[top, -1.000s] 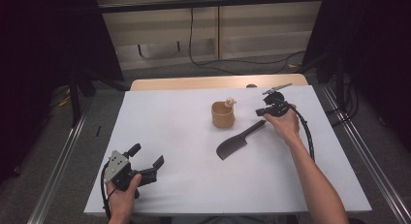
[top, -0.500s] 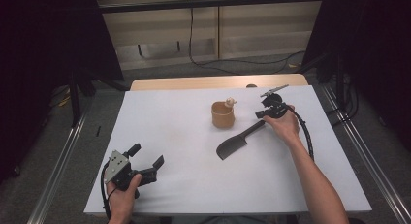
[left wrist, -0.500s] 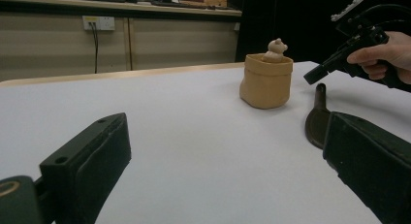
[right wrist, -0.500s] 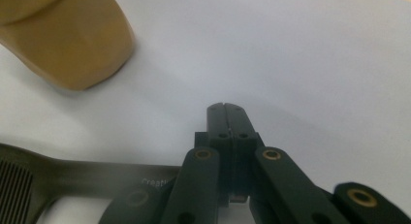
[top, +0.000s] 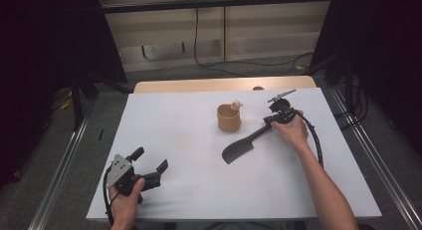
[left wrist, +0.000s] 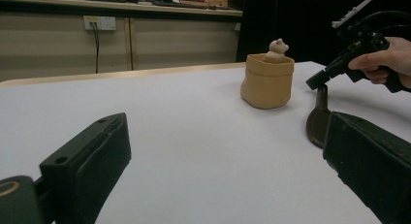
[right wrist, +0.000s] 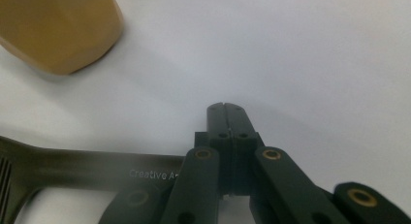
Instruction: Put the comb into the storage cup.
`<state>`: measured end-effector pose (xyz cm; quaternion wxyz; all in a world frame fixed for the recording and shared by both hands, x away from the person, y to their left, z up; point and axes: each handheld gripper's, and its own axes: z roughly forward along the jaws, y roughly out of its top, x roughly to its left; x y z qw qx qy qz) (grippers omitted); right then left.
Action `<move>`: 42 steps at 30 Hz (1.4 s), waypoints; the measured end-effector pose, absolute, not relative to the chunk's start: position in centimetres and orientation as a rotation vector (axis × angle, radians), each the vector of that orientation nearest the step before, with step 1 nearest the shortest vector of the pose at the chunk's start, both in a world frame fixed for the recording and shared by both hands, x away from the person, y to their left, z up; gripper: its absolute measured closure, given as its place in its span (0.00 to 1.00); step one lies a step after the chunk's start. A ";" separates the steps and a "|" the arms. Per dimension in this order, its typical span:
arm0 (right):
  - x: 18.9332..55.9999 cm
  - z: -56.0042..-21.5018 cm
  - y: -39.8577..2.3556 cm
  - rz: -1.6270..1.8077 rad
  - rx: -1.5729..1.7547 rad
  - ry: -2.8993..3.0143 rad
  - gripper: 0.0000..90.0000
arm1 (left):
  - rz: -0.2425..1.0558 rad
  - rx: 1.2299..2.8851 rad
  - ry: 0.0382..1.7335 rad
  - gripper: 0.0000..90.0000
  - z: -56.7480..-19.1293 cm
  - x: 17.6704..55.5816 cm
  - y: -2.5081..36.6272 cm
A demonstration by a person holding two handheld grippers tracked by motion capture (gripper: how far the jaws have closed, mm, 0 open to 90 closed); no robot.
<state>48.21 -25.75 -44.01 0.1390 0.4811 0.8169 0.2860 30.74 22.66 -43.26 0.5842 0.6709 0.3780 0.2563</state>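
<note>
**A:** High view first. How far along?

**B:** Barely begun, by the look of it. Dark spatula [top: 239, 149] flat on the white table [top: 174, 120], blade toward the near side. Handle running up to the right gripper [top: 268, 122], which sits at its far end. Not lifted. Tan pouch [top: 229, 119] near the handle but apart from it, small bear figure [top: 236, 105] at its rim.

**A:** And the other hand?

**B:** Left gripper [top: 151, 159] near the table's near-left corner, well apart from everything. Jaws spread, holding nothing.

**A:** On to the left gripper view.

**B:** 2 black jaws wide apart at the bottom, only bare table between them. Beyond, pouch [left wrist: 267, 81] upright with the bear peeking over the rim. Spatula blade [left wrist: 317, 122] to its right, dark brown and smooth, low on the table. Right gripper above it, angled down at the handle.

**A:** Right gripper view?

**B:** 2 jaws pressed together, tips meeting with no gap. Handle [right wrist: 97, 168] coming in from the left and passing under the linkage, white lettering "Creative" on it, slots at the far left. Cannot tell whether pinched lower down or merely lying beneath.

**A:** Left to do?

**B:** Nearly all of it, probably: a sure grip, a lift, then the carry.
</note>
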 end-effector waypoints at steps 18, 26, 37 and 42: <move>47.8 -44.5 -26.0 0.812 1.369 2.388 1.00 | 0.597 1.568 0.877 0.04 -43.2 30.7 22.6; 47.7 -44.4 -25.8 0.818 1.355 2.402 1.00 | 0.597 1.566 0.878 0.04 -43.2 30.7 22.6; 47.5 -44.3 -25.7 0.801 1.339 2.420 1.00 | 0.593 1.575 0.883 0.04 -43.4 30.8 22.5; 47.4 -44.3 -25.7 0.797 1.330 2.435 1.00 | 0.593 1.578 0.880 0.04 -43.4 30.8 22.5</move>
